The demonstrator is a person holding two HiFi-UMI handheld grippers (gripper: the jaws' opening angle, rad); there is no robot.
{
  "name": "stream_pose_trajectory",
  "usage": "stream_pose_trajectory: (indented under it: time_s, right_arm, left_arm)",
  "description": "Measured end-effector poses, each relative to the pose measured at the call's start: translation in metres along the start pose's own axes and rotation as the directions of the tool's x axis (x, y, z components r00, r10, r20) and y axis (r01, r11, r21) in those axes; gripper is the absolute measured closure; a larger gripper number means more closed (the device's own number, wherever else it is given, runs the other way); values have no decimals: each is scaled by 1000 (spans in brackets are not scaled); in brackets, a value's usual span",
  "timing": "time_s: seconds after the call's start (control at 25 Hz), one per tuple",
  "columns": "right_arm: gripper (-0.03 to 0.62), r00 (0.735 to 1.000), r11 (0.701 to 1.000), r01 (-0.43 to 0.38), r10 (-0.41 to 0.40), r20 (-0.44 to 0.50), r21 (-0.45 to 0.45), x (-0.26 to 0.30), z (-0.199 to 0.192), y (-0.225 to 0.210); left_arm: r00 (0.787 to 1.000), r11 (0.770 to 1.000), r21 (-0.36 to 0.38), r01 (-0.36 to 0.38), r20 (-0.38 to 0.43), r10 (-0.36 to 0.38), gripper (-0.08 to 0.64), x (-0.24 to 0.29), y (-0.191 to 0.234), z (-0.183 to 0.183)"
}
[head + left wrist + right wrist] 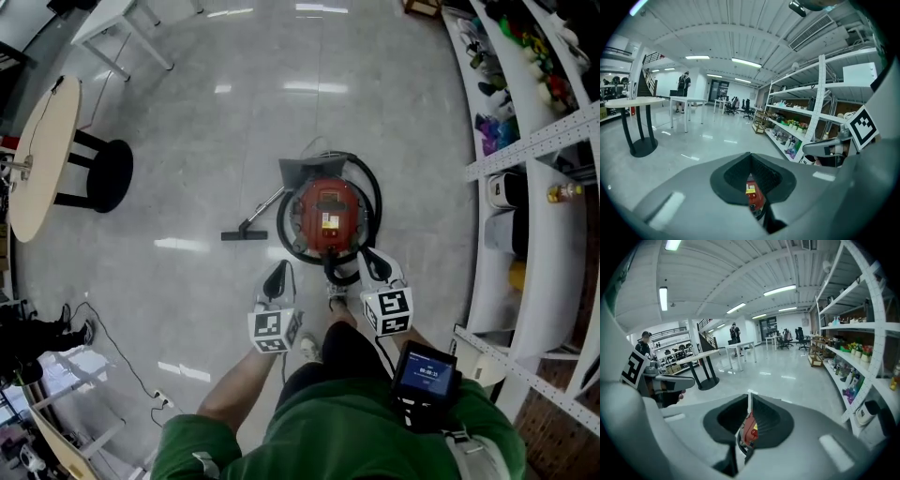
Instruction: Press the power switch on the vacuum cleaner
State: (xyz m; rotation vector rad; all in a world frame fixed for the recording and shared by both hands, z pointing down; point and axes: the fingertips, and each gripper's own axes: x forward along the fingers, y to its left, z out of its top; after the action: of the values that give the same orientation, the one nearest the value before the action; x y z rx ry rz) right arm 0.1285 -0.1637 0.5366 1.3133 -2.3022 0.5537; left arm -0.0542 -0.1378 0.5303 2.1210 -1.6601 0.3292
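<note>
A glossy grey floor [206, 141] fills the head view, and the red vacuum cleaner [327, 217] sits on it near the middle, its black hose [375, 187] looped round the body. The floor nozzle [244, 235] lies at its 9 o'clock. I cannot pick out the switch itself on the top.

The right gripper [373, 262] hangs at the cleaner's 5 o'clock, close to the rim, and the left gripper [277, 277] at its 7 o'clock, a little further off. Both have their jaws drawn together, empty, with only a sliver of red showing through the slit in each gripper view.

The closed tips make a good blunt point, so I would use the nearer right one: find the switch first, come straight down and press firmly without sliding.

Shelves [534, 141] stand at 3 o'clock and a round table [42, 155] at 9 to 10 o'clock.
</note>
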Motion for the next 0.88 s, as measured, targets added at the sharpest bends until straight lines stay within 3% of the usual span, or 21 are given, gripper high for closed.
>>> stream_pose_trajectory:
  time_s: [0.36,0.88]
  right_arm:
    - [561,985,999,36,-33,171,-17,-96,56,39]
    - [565,946,996,67,-45,322,-57,-186,84,95]
  left_arm:
    - [984,999,9,41,173,-42,552,-86,-29,62]
    - [952,998,10,62,298,-62,552,-185,-46,96]
